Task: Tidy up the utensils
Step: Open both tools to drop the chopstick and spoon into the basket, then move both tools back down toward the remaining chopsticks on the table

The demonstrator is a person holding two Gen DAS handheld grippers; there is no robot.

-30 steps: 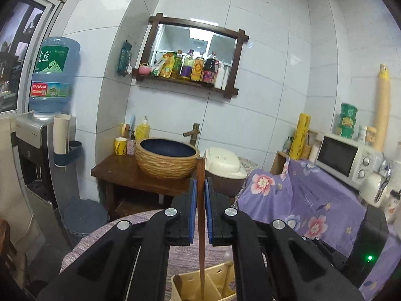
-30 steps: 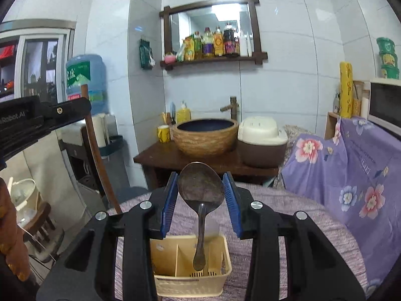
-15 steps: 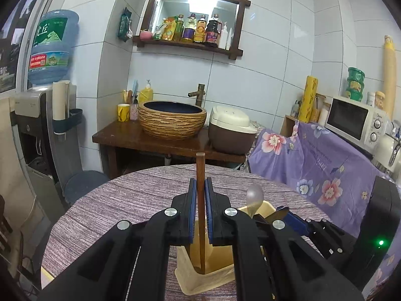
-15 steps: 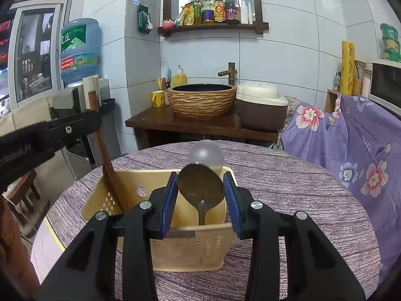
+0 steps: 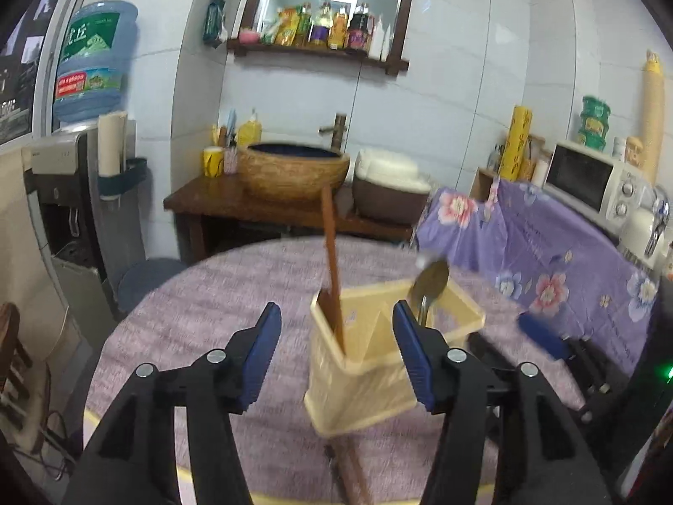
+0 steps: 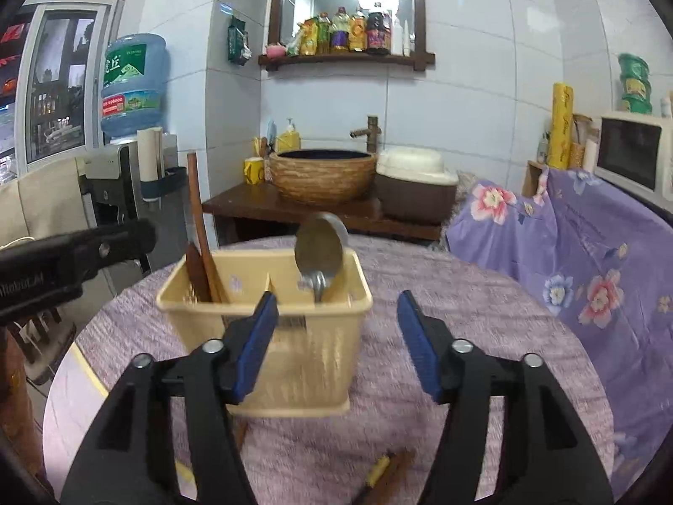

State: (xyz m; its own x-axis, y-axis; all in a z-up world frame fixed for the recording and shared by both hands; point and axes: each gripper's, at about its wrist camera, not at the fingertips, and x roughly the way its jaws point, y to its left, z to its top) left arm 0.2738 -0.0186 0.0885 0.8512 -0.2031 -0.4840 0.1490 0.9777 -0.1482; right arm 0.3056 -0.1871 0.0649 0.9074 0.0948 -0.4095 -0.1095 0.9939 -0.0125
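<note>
A cream plastic utensil caddy (image 5: 361, 383) (image 6: 269, 357) stands on the round purple table. A brown wooden chopstick (image 5: 332, 269) (image 6: 202, 231) stands in its left compartment. A metal spoon (image 5: 429, 284) (image 6: 319, 252) stands bowl-up in its right compartment. My left gripper (image 5: 334, 353) is open and empty, its jaws either side of the caddy. My right gripper (image 6: 336, 341) is open and empty just in front of the caddy. More brown utensils (image 6: 391, 475) (image 5: 353, 471) lie on the table near the front edge.
The purple table cloth (image 6: 420, 294) covers the table. Behind stand a wooden washstand with a woven basin (image 6: 321, 176), a rice cooker (image 6: 414, 185), a water dispenser (image 5: 84, 126) at left, and a flowered purple cover with a microwave (image 5: 589, 181) at right.
Both grippers have opened and pulled back. The chopstick and the spoon are let go and now stand in the caddy.
</note>
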